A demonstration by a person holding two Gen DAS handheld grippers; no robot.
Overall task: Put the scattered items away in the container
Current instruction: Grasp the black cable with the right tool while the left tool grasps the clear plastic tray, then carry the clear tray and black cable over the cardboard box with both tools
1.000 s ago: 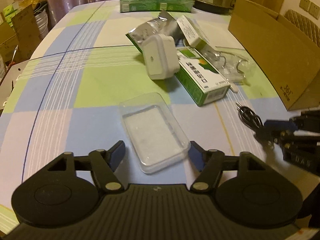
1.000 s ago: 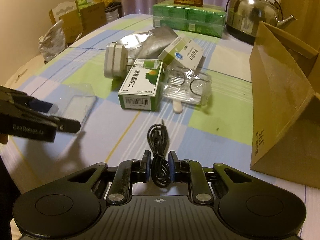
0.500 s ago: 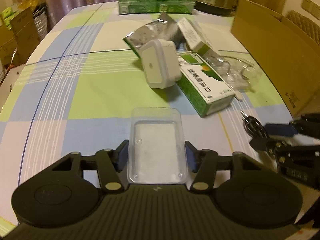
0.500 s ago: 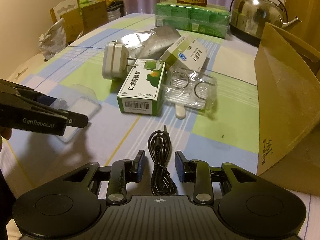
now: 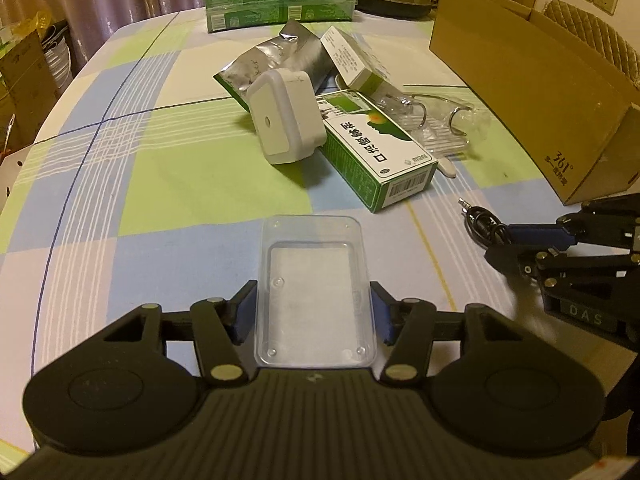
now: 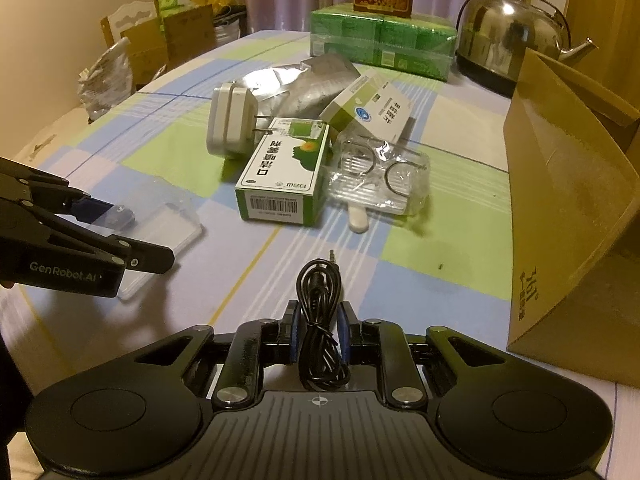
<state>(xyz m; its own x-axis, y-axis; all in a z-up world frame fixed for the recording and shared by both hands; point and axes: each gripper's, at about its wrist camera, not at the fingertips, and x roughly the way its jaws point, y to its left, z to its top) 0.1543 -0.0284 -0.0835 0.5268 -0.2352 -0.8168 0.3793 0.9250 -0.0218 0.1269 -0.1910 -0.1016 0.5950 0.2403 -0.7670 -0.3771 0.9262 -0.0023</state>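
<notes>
A clear plastic box [image 5: 314, 280] lies on the checked tablecloth between my left gripper's [image 5: 312, 308] blue pads, which press its two long sides. The right wrist view shows the same left gripper [image 6: 140, 236] straddling the box [image 6: 168, 220]. My right gripper [image 6: 318, 320] is shut on a coiled black audio cable [image 6: 320, 292], whose plug points away from me. In the left wrist view the right gripper [image 5: 504, 246] sits at the cable [image 5: 480, 220]. The open cardboard box [image 6: 560, 200] stands just right of the cable.
In a heap mid-table lie a white plug adapter [image 5: 286, 116], a green medicine box [image 5: 376, 148], a second medicine box [image 5: 352, 60], a silver foil pouch [image 5: 272, 64] and a clear pack of rings [image 5: 436, 120]. Green packs [image 6: 380, 40] and a kettle [image 6: 508, 40] stand behind.
My left gripper moved forward around the clear box, squared up to it and narrowed onto its sides. My right gripper opened briefly, then shut on the cable again.
</notes>
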